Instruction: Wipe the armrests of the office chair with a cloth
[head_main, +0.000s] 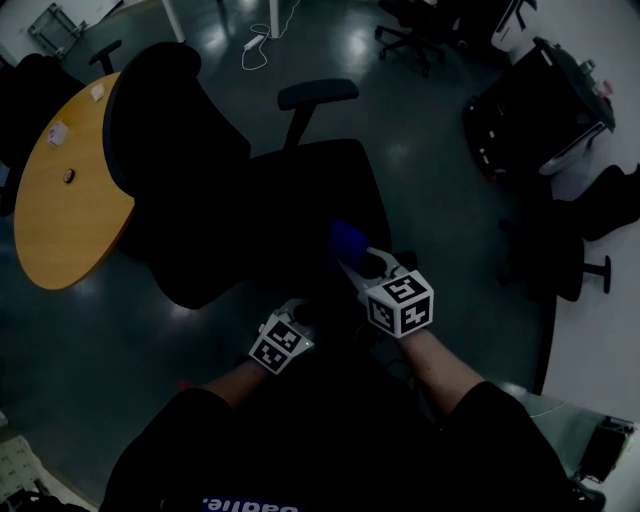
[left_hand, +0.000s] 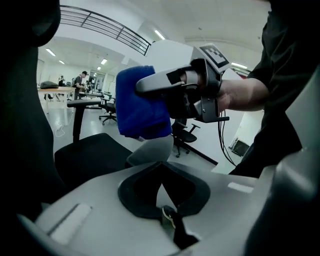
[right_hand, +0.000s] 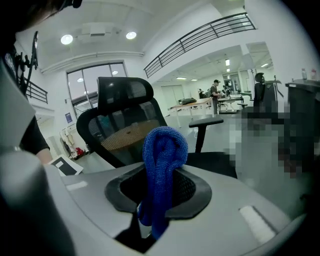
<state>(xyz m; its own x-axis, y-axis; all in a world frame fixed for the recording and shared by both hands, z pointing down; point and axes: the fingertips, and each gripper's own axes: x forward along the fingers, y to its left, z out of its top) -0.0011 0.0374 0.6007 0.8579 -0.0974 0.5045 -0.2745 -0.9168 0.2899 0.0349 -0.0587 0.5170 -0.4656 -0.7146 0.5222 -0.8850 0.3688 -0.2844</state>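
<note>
Right hand-held gripper (right_hand: 156, 202): was clamped on the blue cloth (right_hand: 164, 150) (bunched upright between its jaws).
Left hand-held gripper (left_hand: 165, 197): jaws were together, nothing between them.
Cloth position: hung over the office chair (head_main: 300, 190) seat's near edge, well apart from the far armrest (head_main: 317, 94).

Left hand-held gripper (left_hand: 161, 186) closed, right hand-held gripper (right_hand: 159, 200) clamping cloth (right_hand: 165, 150)
</note>
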